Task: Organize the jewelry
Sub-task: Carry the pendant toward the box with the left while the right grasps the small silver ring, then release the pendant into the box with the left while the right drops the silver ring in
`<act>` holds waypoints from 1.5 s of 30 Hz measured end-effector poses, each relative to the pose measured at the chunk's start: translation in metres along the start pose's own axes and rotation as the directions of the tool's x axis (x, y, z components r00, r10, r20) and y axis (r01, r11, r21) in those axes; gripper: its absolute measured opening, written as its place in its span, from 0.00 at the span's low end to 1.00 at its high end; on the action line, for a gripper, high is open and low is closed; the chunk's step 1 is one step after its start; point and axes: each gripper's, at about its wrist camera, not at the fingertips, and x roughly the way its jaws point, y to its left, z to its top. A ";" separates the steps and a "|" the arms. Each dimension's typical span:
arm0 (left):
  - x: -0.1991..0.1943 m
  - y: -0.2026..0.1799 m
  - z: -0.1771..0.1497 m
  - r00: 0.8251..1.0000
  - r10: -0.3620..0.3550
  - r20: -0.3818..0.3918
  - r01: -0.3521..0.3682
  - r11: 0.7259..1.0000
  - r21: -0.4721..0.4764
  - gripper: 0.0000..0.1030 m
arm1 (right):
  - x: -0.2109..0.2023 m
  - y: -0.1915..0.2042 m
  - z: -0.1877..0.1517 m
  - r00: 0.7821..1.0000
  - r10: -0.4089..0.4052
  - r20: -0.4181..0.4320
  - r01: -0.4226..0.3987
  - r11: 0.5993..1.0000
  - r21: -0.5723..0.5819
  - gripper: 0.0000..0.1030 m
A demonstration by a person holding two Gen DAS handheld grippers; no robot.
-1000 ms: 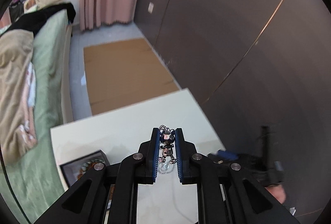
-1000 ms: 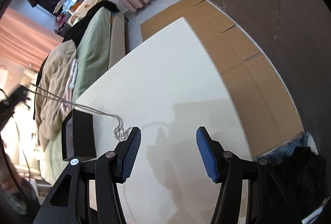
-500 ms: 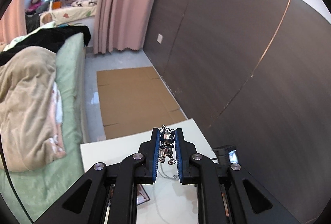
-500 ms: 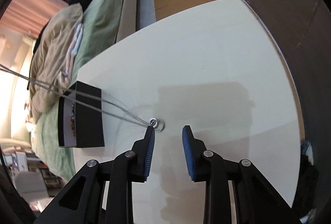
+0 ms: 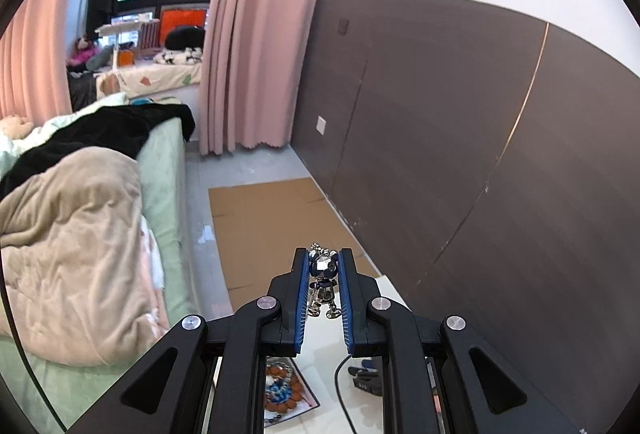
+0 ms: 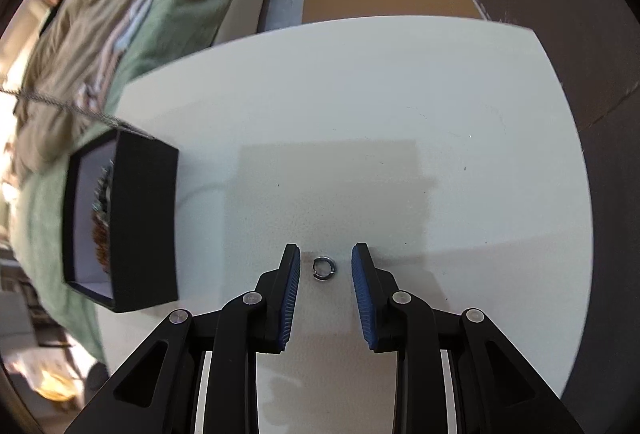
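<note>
My left gripper [image 5: 324, 266] is shut on a silver bear-shaped pendant [image 5: 323, 284] and holds it high above the white table [image 5: 390, 294]. Its chain [image 6: 80, 111] runs taut across the upper left of the right wrist view, over the black jewelry box [image 6: 140, 226]. The box holds a beaded bracelet [image 5: 282, 388]. My right gripper [image 6: 325, 266] is open, low over the table, with a small silver ring [image 6: 324, 268] lying between its fingers, untouched.
A bed with green sheet and beige duvet [image 5: 80, 234] runs along the left. Flattened cardboard [image 5: 272, 226] lies on the floor beyond the table. A dark panelled wall [image 5: 480, 153] stands to the right. A black cable [image 5: 340, 386] lies on the table.
My left gripper has risen and tilted up with the pendant, pulling the chain off the table. My right gripper has moved so the ring lies between its fingers.
</note>
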 end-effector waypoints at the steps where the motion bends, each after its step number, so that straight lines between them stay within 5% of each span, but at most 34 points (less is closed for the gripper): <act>1: -0.004 0.001 0.002 1.000 0.006 0.007 -0.006 1.000 0.001 0.14 | 0.001 0.005 0.000 1.000 -0.030 -0.006 0.030 0.999 -0.025 0.25; 4: -0.015 0.002 0.007 0.999 0.017 0.027 -0.017 1.000 0.005 0.14 | 0.002 0.019 -0.003 0.992 -0.123 -0.013 0.121 0.987 -0.104 0.13; 7: -0.023 0.001 0.012 0.999 0.018 0.037 -0.018 1.000 0.014 0.14 | 0.000 0.024 -0.003 0.989 -0.148 -0.013 0.145 0.981 -0.132 0.13; 26: -0.018 0.021 -0.009 1.000 0.028 0.008 -0.028 1.000 -0.005 0.14 | -0.075 0.017 -0.036 0.987 0.044 0.155 -0.040 0.999 -0.030 0.12; 45: 0.069 0.053 -0.059 0.989 -0.024 -0.149 0.012 0.997 -0.079 0.14 | -0.104 0.006 -0.064 0.966 0.110 0.234 -0.123 0.992 0.042 0.12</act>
